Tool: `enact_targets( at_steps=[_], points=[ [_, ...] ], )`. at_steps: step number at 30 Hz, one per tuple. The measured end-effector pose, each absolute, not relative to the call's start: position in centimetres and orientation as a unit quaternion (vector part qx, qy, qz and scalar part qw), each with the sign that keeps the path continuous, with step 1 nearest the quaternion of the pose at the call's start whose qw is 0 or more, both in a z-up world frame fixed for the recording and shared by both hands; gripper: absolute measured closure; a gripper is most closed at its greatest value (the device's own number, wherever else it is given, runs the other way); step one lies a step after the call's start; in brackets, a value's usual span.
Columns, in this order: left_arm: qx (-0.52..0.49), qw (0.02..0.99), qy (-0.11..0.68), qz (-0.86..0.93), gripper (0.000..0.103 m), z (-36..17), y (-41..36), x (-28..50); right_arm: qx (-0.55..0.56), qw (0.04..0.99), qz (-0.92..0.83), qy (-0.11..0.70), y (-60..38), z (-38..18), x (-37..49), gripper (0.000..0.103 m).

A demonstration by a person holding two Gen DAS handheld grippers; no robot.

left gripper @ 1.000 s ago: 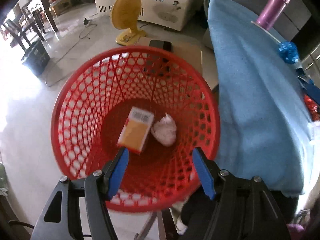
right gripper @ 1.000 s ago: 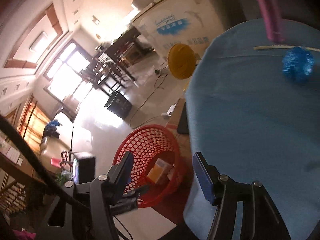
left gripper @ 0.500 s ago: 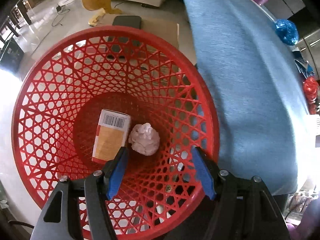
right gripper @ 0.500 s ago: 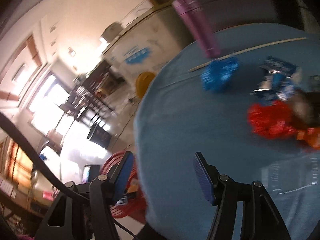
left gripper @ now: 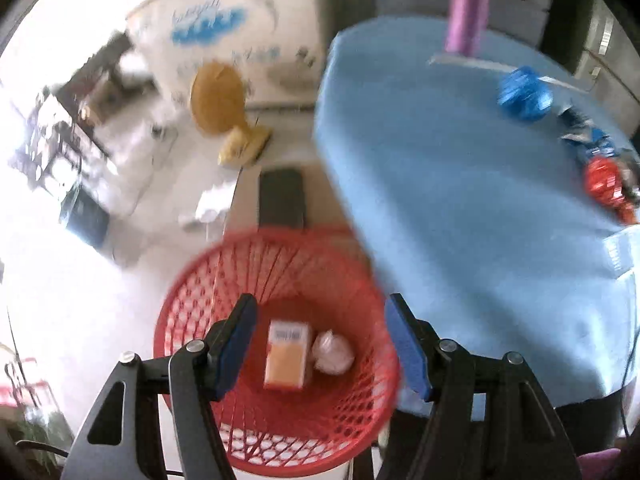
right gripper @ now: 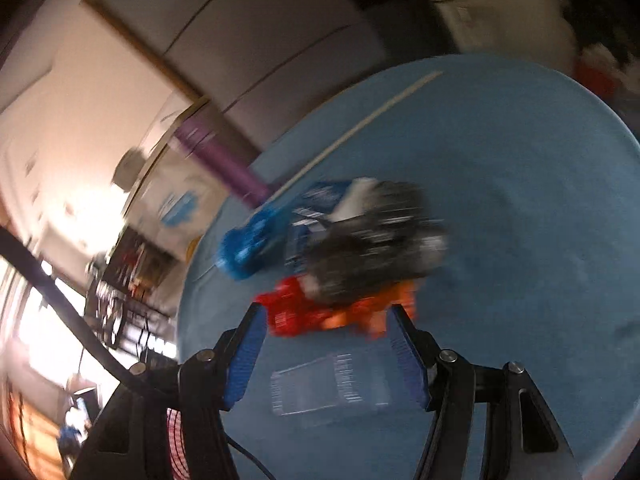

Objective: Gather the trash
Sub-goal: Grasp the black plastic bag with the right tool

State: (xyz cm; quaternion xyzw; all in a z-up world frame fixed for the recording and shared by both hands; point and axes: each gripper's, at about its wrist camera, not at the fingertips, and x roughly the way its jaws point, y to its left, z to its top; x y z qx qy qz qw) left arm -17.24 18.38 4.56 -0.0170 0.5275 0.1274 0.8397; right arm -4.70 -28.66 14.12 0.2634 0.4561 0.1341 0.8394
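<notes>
In the left wrist view a red mesh basket (left gripper: 224, 412) stands on the floor beside the table. It holds an orange carton (left gripper: 285, 358) and a white paper ball (left gripper: 333, 354). My left gripper (left gripper: 320, 304) hangs open above the basket, with nothing in it. In the right wrist view my right gripper (right gripper: 326, 312) is open over the blue-clothed table (right gripper: 520, 200), just short of a blurred trash pile: blue wrapper (right gripper: 252, 244), black wrapper (right gripper: 376, 240), red wrapper (right gripper: 290, 314). A clear plastic sheet (right gripper: 328, 384) lies flat on the cloth under the fingers.
A purple bottle (left gripper: 468, 4) and a thin pale stick (left gripper: 480, 65) are at the table's far side. A yellow fan (left gripper: 218, 100), a dark flat slab (left gripper: 281, 196) and a white chest freezer (left gripper: 240, 32) stand on the floor beyond the basket.
My left gripper has lifted away from the basket, which now looks smaller and lower. My right gripper has swung from the table's edge over to the trash pile, rolling as it went.
</notes>
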Motion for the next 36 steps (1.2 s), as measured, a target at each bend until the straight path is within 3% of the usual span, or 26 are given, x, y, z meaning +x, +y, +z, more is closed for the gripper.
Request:
enact_targets(
  at_steps=[5, 9, 17, 19, 20, 21, 24, 29, 36],
  points=[
    [0.009, 0.872, 0.489, 0.010, 0.034, 7.5, 11.1, -15.1, 0.334, 0.816, 0.128, 0.454, -32.5, 12.8, -4.0, 0.037],
    [0.026, 0.870, 0.484, -0.084, 0.033, 7.7, 4.8, -13.8, 0.375, 0.805, 0.123, 0.442, -33.6, 12.6, -2.1, 0.027],
    [0.081, 0.849, 0.484, -0.199, 0.030, 6.7, -4.1, -11.5, 0.353, 0.788, 0.097, 0.495, -31.9, 9.8, 3.5, 0.026],
    [0.089, 0.845, 0.483, -0.212, 0.030, 6.5, -4.9, -11.0, 0.331, 0.787, 0.085, 0.514, -31.6, 8.8, 4.1, 0.032],
    [0.093, 0.842, 0.484, -0.218, 0.030, 6.4, -5.3, -10.8, 0.324, 0.784, 0.090, 0.522, -31.7, 8.2, 4.0, 0.056],
    [0.098, 0.840, 0.484, -0.224, 0.030, 6.2, -5.6, -10.6, 0.316, 0.782, 0.096, 0.529, -31.7, 7.8, 4.0, 0.064],
    [0.111, 0.837, 0.478, -0.242, 0.030, 6.3, -6.5, -11.1, 0.320, 0.792, 0.112, 0.509, -32.7, 8.1, 2.7, 0.075],
    [0.117, 0.828, 0.476, -0.273, 0.029, 5.7, -9.1, -10.2, 0.324, 0.807, 0.115, 0.480, -35.4, 9.2, -0.3, 0.081],
    [0.124, 0.814, 0.490, -0.286, 0.029, 2.9, -11.7, -8.9, 0.341, 0.806, 0.098, 0.474, -38.6, 9.4, -4.2, 0.078]
  ],
)
